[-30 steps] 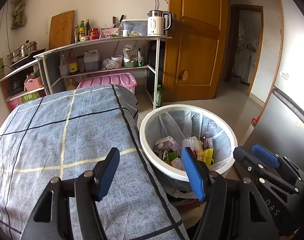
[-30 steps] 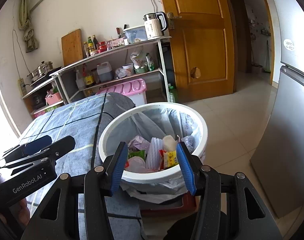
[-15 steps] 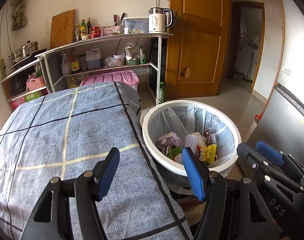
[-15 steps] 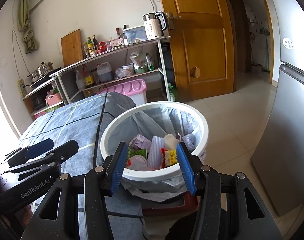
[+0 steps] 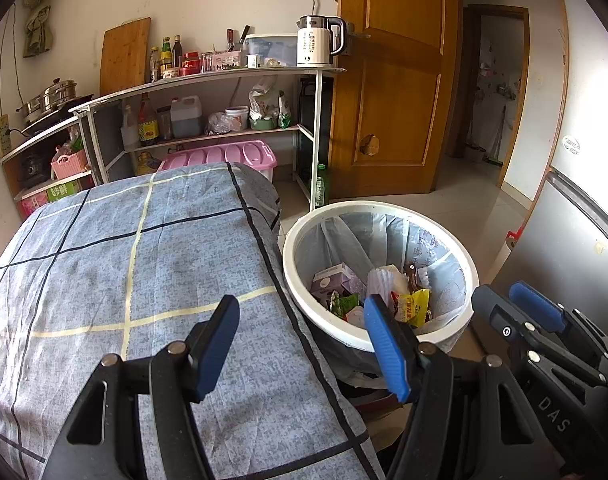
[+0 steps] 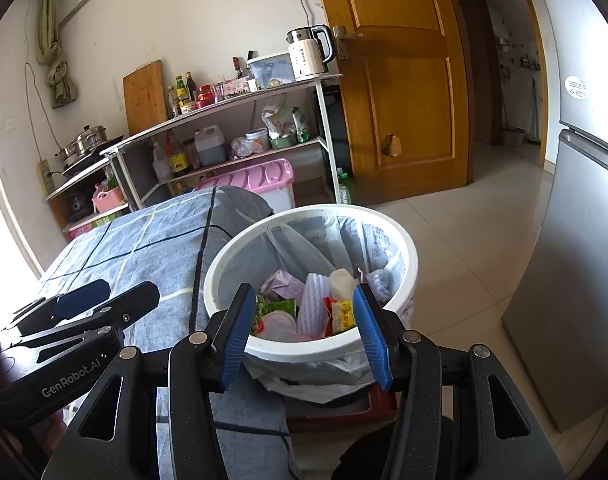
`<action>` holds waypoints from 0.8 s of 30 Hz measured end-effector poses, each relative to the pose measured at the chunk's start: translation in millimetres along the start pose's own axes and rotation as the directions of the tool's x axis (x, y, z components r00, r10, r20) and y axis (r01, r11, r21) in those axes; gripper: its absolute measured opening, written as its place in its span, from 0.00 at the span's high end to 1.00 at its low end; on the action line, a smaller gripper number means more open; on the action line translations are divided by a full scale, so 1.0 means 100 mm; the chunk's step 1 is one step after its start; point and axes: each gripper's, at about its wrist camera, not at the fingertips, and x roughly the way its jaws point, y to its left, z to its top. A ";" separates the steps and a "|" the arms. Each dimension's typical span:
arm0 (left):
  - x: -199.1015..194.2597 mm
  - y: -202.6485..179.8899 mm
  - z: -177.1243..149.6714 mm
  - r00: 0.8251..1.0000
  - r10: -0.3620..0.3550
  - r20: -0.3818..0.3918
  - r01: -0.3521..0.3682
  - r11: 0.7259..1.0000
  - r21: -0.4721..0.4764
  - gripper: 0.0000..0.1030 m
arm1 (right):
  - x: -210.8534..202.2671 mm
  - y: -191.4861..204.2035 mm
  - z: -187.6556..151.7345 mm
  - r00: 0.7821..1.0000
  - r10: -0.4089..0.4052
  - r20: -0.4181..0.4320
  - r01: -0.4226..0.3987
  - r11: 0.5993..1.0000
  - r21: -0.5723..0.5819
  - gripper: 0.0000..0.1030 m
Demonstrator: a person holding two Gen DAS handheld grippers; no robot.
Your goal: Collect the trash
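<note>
A white round bin [image 5: 383, 209] with a pale plastic liner stands beside the table, holding a purple box [image 5: 335, 280], a yellow packet [image 5: 413, 308], green wrappers and white foam. My left gripper [image 5: 300, 320] is open and empty, hovering over the table's right edge and the bin's near-left rim. The right gripper [image 5: 523, 312] shows at the right of that view. In the right wrist view my right gripper [image 6: 304, 304] is open with nothing between its blue pads, just short of the bin [image 6: 311, 210]. The left gripper [image 6: 88, 304] lies to its left, over the cloth.
A blue-grey checked cloth [image 5: 144, 260] covers the table. Behind stand a metal shelf rack [image 5: 224, 76] with bottles and a kettle [image 5: 315, 42], and a pink storage box [image 5: 224, 156]. A wooden door [image 5: 391, 80] and tiled floor [image 6: 463, 240] are beyond the bin; a grey fridge [image 6: 575, 280] is on the right.
Nothing of note: both grippers keep the same opening and the views shift only very slightly.
</note>
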 end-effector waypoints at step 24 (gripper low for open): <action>-0.04 -0.01 -0.01 1.000 -0.003 -0.008 0.003 1.000 -0.001 0.35 | -0.02 -0.02 -0.01 1.000 0.008 -0.004 -0.008 1.000 0.009 0.50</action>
